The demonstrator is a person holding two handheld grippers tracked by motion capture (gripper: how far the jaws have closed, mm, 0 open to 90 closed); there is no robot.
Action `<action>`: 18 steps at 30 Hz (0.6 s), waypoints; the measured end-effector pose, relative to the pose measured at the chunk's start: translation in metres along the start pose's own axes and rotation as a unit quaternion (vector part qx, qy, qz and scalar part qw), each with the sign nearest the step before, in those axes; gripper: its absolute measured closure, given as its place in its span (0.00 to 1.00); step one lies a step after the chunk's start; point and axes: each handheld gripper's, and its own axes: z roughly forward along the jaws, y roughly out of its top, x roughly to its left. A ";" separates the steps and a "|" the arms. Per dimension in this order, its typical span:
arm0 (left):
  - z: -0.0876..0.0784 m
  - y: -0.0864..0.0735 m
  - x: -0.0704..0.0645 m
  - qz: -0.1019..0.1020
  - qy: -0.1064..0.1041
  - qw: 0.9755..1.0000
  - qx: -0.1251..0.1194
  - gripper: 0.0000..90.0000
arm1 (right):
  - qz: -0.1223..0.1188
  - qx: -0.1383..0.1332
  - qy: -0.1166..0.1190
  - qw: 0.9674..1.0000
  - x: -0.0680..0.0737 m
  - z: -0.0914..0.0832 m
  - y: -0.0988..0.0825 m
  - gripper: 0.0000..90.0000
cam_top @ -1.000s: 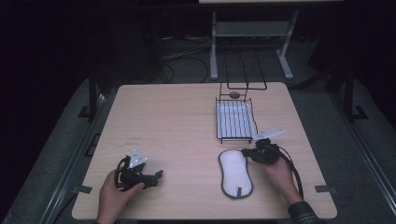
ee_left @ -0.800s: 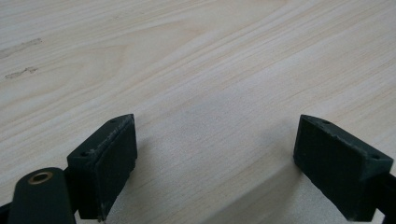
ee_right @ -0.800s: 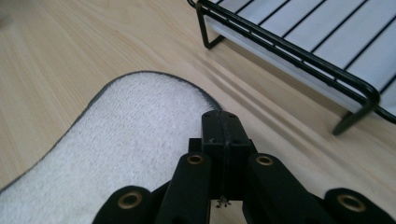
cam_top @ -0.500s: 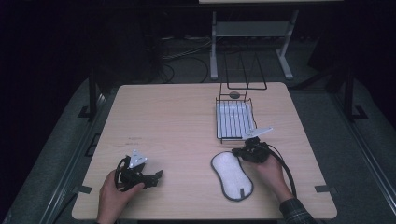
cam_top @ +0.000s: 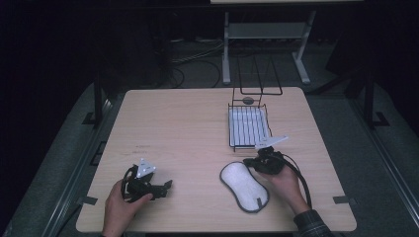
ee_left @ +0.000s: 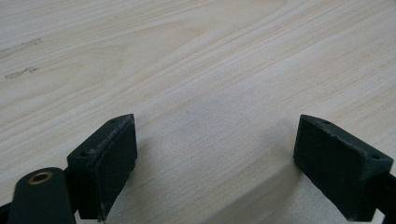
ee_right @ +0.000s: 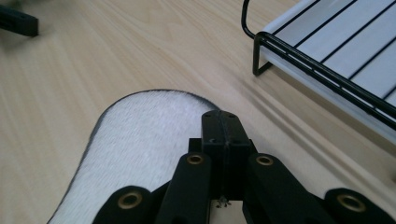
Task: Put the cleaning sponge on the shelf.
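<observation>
A white oval pad [cam_top: 244, 186] with a grey rim lies flat on the wooden table [cam_top: 188, 128], slanted, right of centre near the front. My right gripper [cam_top: 249, 162] is shut, and its tips rest on the pad's far end. In the right gripper view the closed jaws of the gripper [ee_right: 224, 126] sit over the pad [ee_right: 135, 144]; I see no cloth between them. My left gripper [cam_top: 165, 186] lies at the front left in a hand, pointing right. It stands open [ee_left: 215, 154] over bare wood.
A black wire rack with a white tray [cam_top: 248, 126] stands just beyond the right gripper, its corner close by [ee_right: 327, 51]. An upright wire frame [cam_top: 257, 74] rises at the rack's far end. A small dark round thing [cam_top: 248, 100] lies there too.
The right gripper has slid a little to the left, and the pad's far end has swung left with it, so the pad now lies slanted. The left gripper has stayed put.
</observation>
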 end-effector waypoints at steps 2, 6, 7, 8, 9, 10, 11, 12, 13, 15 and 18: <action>0.000 0.000 0.000 0.000 0.000 1.000 -0.001 0.14 | -0.001 -0.003 0.001 1.000 0.001 -0.005 -0.002 1.00; 0.000 0.000 0.000 0.001 0.000 1.000 -0.001 0.14 | -0.006 -0.003 -0.007 1.000 0.010 -0.021 -0.015 1.00; 0.000 0.000 0.000 0.002 0.000 1.000 0.000 0.14 | -0.008 -0.008 -0.011 1.000 0.013 -0.027 -0.019 1.00; 0.000 0.000 0.000 0.002 0.000 1.000 0.000 0.14 | -0.006 -0.007 -0.010 1.000 0.014 -0.030 -0.023 1.00; 0.000 0.000 0.000 0.001 0.000 1.000 0.000 0.14 | -0.003 -0.004 -0.008 1.000 0.017 -0.036 -0.030 1.00; 0.000 0.000 0.000 0.001 0.000 1.000 0.000 0.14 | -0.003 -0.004 -0.008 1.000 0.017 -0.036 -0.030 1.00; 0.000 0.000 0.000 0.002 0.000 1.000 0.000 0.14 | -0.003 -0.003 -0.007 1.000 0.020 -0.040 -0.037 1.00; 0.000 0.000 0.000 0.002 0.000 1.000 0.000 0.14 | -0.003 -0.003 -0.007 1.000 0.020 -0.040 -0.037 1.00; 0.000 0.000 0.000 0.002 0.000 1.000 0.000 0.14 | 0.002 -0.002 -0.005 1.000 0.023 -0.044 -0.044 1.00; 0.000 0.000 0.000 0.001 0.000 1.000 0.000 0.14 | 0.003 -0.002 -0.006 1.000 0.026 -0.048 -0.050 1.00; 0.000 0.000 0.000 0.002 0.000 1.000 0.000 0.14 | -0.002 -0.003 -0.008 1.000 0.032 -0.053 -0.058 1.00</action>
